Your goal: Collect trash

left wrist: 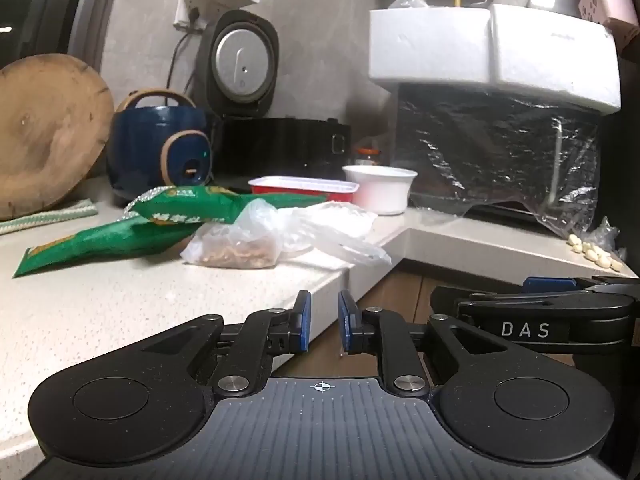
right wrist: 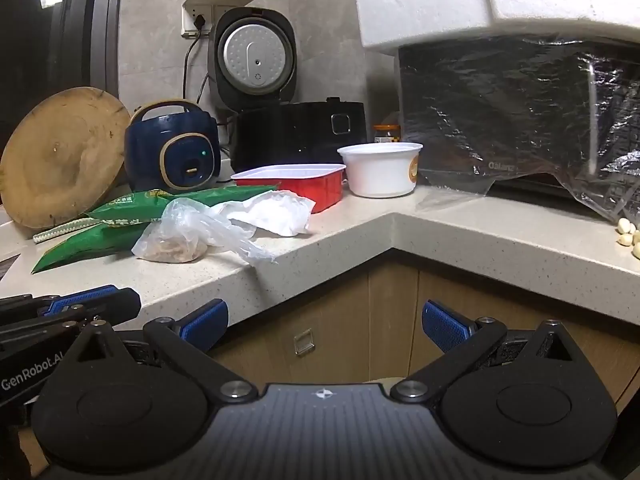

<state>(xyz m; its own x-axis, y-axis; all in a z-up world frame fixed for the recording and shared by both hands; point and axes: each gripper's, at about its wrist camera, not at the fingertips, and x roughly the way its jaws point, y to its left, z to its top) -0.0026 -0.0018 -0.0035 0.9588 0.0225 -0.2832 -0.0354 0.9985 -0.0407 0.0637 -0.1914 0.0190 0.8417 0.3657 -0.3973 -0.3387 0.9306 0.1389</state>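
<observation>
Green snack wrappers [left wrist: 120, 236] and a clear bag of scraps [right wrist: 176, 240] lie heaped near the worktop [right wrist: 480, 236] edge. Left gripper [left wrist: 324, 322] nearly closed, empty; right gripper [right wrist: 325, 326] wide open, probably readied for a grab.

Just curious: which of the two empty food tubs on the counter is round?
The white bowl, right of the red tray, which is rectangular.
</observation>
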